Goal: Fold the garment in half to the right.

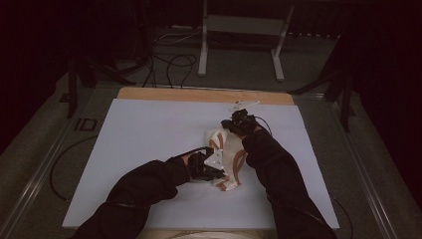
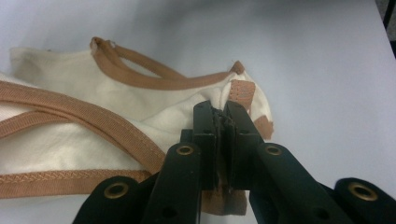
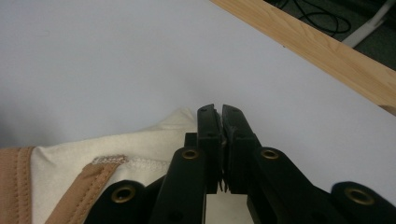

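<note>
The left gripper [image 2: 223, 112] is clamped on a brown-trimmed corner of the cream cotton garment with tan binding [image 2: 84, 140]; the right gripper [image 3: 220, 114] pinches its plain cream edge. The crumpled garment lies between them, long axis running from the table's [image 1: 149, 129] near edge towards its far right corner.

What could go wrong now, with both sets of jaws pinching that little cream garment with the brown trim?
The left gripper pinches only a thin edge of the garment, so the cloth might slip out. The right gripper also grips near a corner; pulling apart could stretch it. Loose brown straps might tangle or fold wrongly.
</note>
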Demonstrator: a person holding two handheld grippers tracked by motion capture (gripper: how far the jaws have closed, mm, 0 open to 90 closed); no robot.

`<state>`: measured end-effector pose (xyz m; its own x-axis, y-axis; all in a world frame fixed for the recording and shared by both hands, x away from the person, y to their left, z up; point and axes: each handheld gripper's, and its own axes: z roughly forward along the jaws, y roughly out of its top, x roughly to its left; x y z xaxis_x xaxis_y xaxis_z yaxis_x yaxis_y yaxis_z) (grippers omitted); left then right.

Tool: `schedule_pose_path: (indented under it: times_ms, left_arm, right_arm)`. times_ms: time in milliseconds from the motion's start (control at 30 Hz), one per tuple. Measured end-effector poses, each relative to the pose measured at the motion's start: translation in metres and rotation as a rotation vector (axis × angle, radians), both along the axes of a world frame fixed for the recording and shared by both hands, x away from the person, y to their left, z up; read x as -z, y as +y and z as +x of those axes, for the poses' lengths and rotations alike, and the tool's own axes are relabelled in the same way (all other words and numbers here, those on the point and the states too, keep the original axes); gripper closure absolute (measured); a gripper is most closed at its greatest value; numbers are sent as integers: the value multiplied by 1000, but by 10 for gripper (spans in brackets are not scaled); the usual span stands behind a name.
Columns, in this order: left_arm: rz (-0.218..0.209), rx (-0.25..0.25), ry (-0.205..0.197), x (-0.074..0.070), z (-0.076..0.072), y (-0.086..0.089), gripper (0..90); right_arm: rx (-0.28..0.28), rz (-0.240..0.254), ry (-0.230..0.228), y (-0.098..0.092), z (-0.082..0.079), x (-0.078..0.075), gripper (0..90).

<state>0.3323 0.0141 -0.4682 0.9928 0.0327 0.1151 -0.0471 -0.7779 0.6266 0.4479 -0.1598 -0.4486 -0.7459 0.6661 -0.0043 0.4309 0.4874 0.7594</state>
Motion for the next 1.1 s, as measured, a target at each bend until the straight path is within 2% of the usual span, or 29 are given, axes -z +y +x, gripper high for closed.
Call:
schedule_pose_path:
  times_ms: [267,433,767,1100]
  left_arm:
    - [6,-27,33,15,2,-14,855]
    - [5,-49,49,22,2,-18,855]
    - [17,-66,58,27,3,-25,854]
    - [27,-73,69,29,4,-31,849]
  right_arm:
    - [16,23,-15,-10,0,11,868]
    - [24,20,2,-14,1,21,868]
    - [56,12,35,-24,5,40,868]
    - [72,-8,46,-28,9,57,868]
